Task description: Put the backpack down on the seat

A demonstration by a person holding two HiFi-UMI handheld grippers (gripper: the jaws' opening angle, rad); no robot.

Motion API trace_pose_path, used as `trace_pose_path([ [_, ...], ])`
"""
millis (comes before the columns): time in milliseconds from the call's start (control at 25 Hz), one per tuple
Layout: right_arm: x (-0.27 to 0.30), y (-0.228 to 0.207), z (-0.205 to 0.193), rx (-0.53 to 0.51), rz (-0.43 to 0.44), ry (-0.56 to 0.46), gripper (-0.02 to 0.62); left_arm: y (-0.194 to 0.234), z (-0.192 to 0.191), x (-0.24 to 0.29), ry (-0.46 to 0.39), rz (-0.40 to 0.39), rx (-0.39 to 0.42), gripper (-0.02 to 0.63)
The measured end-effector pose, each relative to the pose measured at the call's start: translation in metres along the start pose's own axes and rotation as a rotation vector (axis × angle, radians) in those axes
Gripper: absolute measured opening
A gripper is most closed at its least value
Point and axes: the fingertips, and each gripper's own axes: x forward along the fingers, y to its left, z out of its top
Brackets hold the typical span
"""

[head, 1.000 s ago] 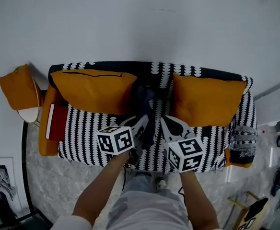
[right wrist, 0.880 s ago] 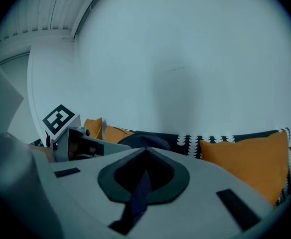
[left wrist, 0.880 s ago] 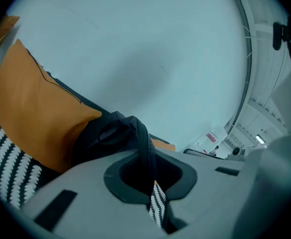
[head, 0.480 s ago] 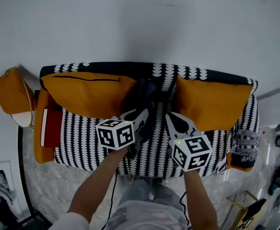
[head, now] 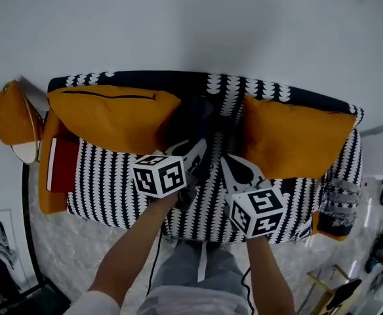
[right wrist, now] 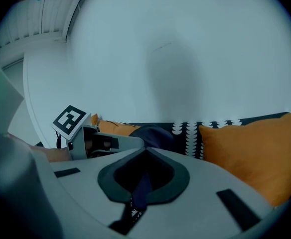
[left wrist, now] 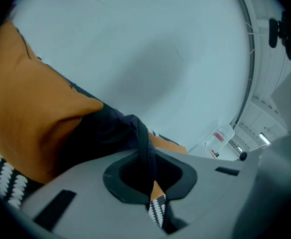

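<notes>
A dark backpack [head: 201,118] sits on the black-and-white patterned sofa seat [head: 113,184], upright against the backrest between two orange cushions. My left gripper [head: 193,157] is shut on one of its dark straps [left wrist: 144,148], which runs up between the jaws to the bag [left wrist: 103,131]. The right gripper [head: 234,169] is also shut on a dark strap [right wrist: 142,185], with the bag [right wrist: 153,132] just beyond its jaws. In the head view both grippers point at the backpack's lower part from either side. Its base is hidden behind the grippers.
Orange cushions lean left [head: 109,117] and right [head: 296,140] of the bag. A red book [head: 63,166] lies on the sofa's left end. A round side table with an orange cushion [head: 8,120] stands at far left. A grey knitted item [head: 339,199] drapes the right armrest. A white wall rises behind.
Both grippers and the backpack have moved slightly further back towards the sofa's backrest. The grips on the straps look unchanged.
</notes>
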Motion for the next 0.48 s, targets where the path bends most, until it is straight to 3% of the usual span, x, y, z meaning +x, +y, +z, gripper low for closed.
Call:
trace_pose_path([
  [480, -0.009, -0.020, -0.016, 0.020, 0.038, 0.006, 0.002, -0.016, -0.017, 0.026, -0.020, -0.003, -0.037, 0.017],
])
